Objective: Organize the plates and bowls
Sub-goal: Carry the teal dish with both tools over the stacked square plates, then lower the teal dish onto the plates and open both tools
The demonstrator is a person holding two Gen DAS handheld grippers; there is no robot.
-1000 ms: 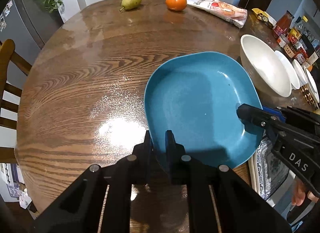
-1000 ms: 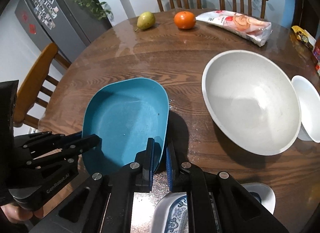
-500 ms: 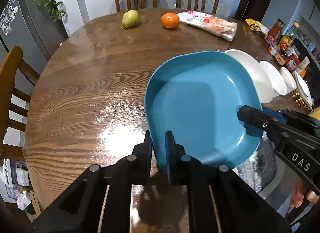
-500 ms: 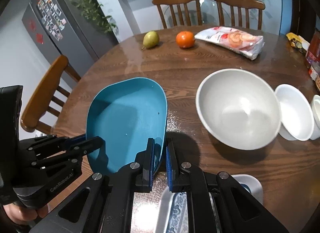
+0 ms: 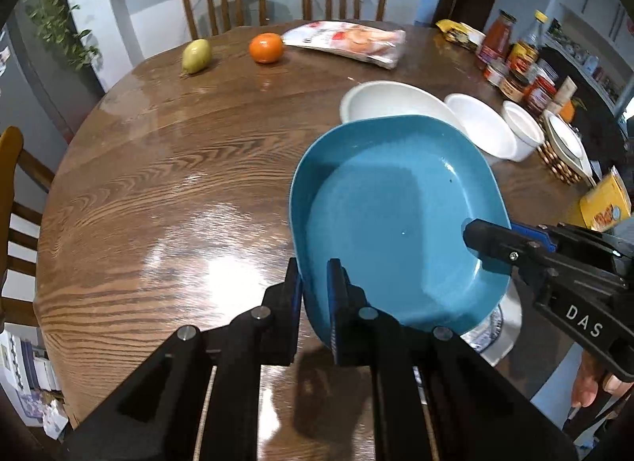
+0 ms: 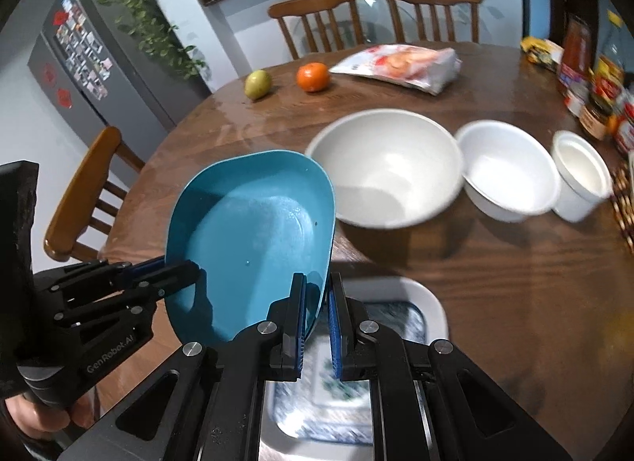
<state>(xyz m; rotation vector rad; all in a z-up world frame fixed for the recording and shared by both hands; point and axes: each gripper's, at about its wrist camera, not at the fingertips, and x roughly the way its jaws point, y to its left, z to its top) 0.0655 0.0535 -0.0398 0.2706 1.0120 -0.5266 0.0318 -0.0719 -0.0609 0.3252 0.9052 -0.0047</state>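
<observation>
The blue plate (image 5: 396, 223) is off the counter (image 5: 158, 183), tilted, above the patterned plate (image 6: 396, 302) at the near edge. I hold it with both tools: my left hand-held gripper (image 5: 315, 294) is clenched on the near rim, my right hand-held gripper (image 6: 317, 310) on the opposite rim. Step in hand, as I judge it: carrying. The next move calls for lowering it level onto a stack. Both tools point steeply downward.

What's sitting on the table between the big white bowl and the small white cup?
A medium white bowl sits between the big white bowl and the small white cup; the right wrist view shows it best.
</observation>
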